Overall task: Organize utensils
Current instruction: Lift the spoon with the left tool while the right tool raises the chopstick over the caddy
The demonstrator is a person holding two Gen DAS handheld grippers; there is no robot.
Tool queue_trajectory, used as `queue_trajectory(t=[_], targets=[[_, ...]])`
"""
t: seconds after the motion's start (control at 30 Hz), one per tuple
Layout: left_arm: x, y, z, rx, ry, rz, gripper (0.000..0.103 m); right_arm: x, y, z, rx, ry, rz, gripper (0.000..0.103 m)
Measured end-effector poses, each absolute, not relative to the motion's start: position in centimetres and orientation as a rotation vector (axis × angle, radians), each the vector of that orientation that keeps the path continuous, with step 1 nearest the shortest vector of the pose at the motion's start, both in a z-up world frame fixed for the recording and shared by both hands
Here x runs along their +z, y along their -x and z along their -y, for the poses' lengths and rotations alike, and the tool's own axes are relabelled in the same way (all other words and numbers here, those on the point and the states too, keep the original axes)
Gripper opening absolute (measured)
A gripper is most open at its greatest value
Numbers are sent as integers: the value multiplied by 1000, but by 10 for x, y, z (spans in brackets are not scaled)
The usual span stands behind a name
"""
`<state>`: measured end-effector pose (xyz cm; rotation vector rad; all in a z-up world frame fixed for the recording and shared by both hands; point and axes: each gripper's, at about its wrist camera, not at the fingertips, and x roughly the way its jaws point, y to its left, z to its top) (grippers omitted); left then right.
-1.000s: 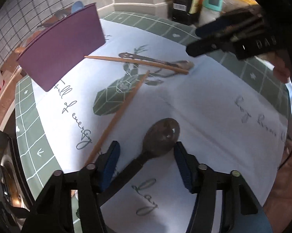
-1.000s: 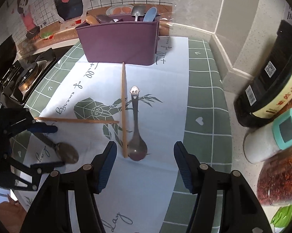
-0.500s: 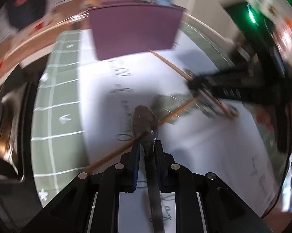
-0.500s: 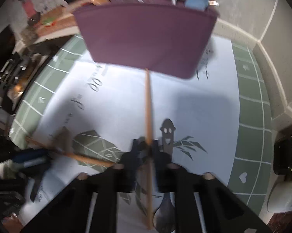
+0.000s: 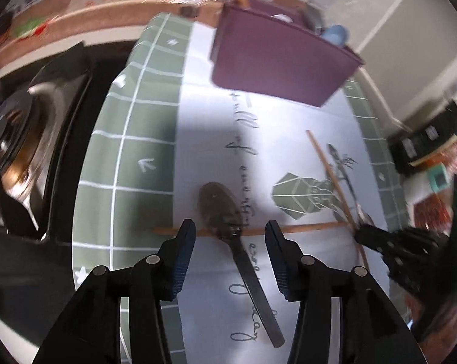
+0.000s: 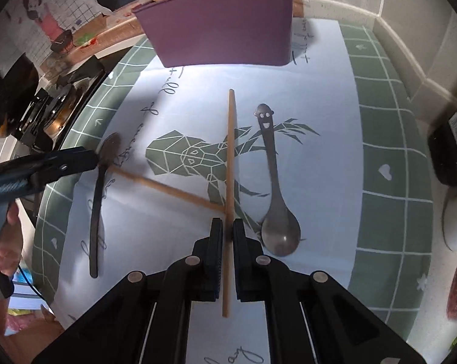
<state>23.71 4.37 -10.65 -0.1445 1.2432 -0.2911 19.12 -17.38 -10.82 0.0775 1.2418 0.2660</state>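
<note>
wooden chopstick [image 6: 230, 163] clamped in right gripper [image 6: 227, 236], mid-mat; left gripper [image 5: 230, 236] just reopened, straddling dark spoon [image 5: 228, 221], no grip; next: lift chopstick to purple holder [image 6: 222, 27] at mat's far edge

My left gripper [image 5: 230, 244]: black angular arms, silver round screws, blue ribbed pads [image 5: 184, 253]. My right gripper [image 6: 227, 244]: same black frame, silver screws, dark ribbed pads [image 6: 216, 242].

Left gripper [image 5: 230, 236] reopened – dark spoon [image 5: 228, 230] released; right gripper [image 6: 227, 230] clamped chopstick [image 6: 230, 163].
</note>
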Motion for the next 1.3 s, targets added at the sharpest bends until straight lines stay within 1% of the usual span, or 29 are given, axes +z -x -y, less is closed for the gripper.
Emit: queue_trajectory(t=[0.13,0.23,0.33,0.43,0.47,0.57,0.7,0.8,0.83,0.87,0.9,1.0,1.3], targets=[[-117,-243,-32,-236,99,-1273,49,-98,-188,175,262,-43,-1212,8],[-119,-246,-23,-209,56,-1259,50,-92,-192,177,242,-16,-1193,8],[-123,-247,-16,-206,47,-1221,49,-90,-200,181,249,-49,-1182,11],[-126,-242,-11,-212,17,-1171,33,-93,-213,176,253,-48,-1174,15],[-126,-239,-11,-224,18,-1159,33,-95,-220,172,261,-37,-1170,18],[-124,-232,-19,-263,70,-1132,33,-100,-236,163,280,-16,-1177,24],[-110,-221,-35,-289,114,-1075,33,-114,-255,152,258,34,-1215,24],[-98,-214,-45,-296,130,-1029,33,-117,-259,146,246,58,-1215,27],[-93,-211,-46,-296,133,-1008,33,-117,-258,144,244,64,-1214,24],[-89,-209,-46,-297,134,-993,33,-117,-256,142,242,69,-1214,9],[-83,-206,-47,-301,131,-973,33,-117,-253,139,245,82,-1212,6],[-68,-201,-48,-304,107,-932,33,-110,-243,136,260,82,-1195,5],[-31,-188,-44,-335,94,-827,33,-31,-207,156,246,4,-983,5]])
